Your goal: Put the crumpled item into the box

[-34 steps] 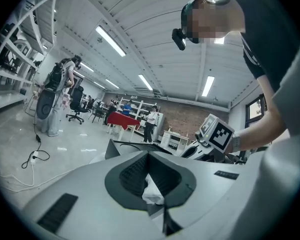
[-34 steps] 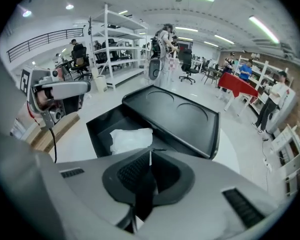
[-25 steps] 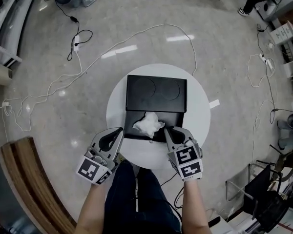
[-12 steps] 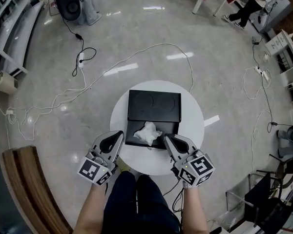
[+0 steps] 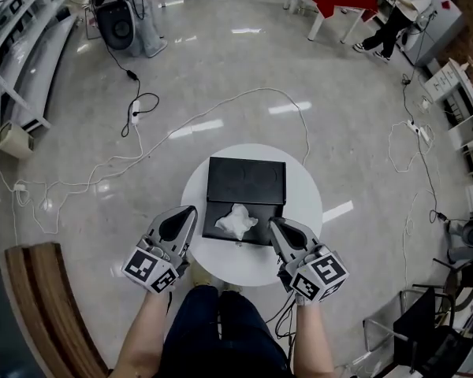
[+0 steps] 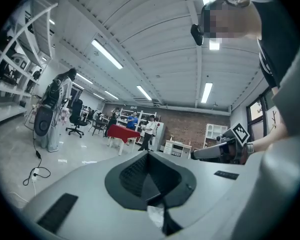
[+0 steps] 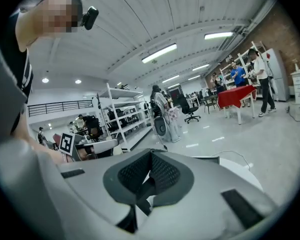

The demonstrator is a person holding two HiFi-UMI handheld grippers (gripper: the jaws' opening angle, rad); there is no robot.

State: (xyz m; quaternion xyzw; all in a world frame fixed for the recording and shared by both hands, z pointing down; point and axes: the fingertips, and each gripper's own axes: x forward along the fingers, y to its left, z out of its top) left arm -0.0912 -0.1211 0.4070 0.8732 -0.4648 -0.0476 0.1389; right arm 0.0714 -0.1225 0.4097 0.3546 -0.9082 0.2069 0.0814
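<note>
Crumpled item [image 5: 235, 221] is sitting inside the open box [image 5: 246, 181] on the worktop [image 5: 303, 203], so that part looks done imo. Left tool [image 5: 189, 213] and right tool [image 5: 274, 225] are both pressed together and empty, just beside the box's front edge. I'd lift them clear without nudging it.

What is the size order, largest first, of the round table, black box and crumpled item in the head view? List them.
1. round table
2. black box, lid open
3. crumpled item, lying inside the box
</note>
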